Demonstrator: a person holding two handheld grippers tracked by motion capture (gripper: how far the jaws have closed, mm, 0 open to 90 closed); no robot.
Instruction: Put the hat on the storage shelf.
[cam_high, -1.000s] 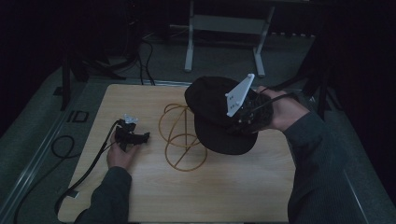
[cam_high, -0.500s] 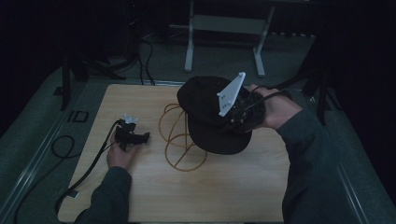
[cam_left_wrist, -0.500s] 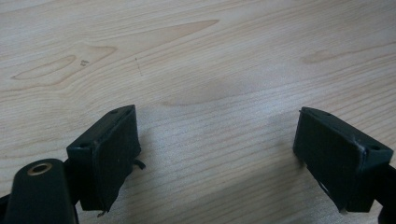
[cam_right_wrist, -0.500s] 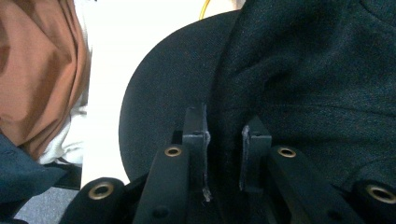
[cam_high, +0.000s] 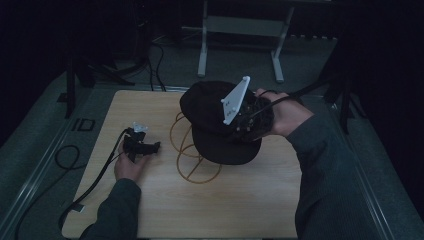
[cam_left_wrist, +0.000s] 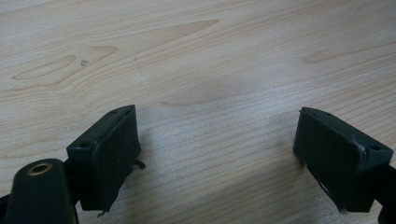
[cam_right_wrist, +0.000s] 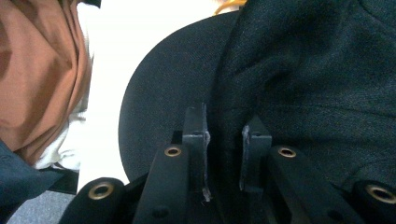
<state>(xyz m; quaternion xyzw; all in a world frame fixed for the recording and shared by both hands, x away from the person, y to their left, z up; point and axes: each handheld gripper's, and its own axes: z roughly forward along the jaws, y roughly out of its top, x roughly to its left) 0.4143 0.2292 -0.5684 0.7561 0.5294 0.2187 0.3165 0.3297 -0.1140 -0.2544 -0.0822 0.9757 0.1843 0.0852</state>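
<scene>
Pinching a fold of the black fabric baseball cap (cam_high: 215, 120), the right claw (cam_right_wrist: 223, 140) holds it over the orange wire stand (cam_high: 192, 150) mid-table (cam_high: 150, 210); seating looks unfinished. Left claw (cam_left_wrist: 215, 154) rests spread, idle, near the left edge.

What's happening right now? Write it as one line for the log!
right gripper: shut on black cap | cap: over wire stand | left gripper: open, resting on wooden table
</scene>
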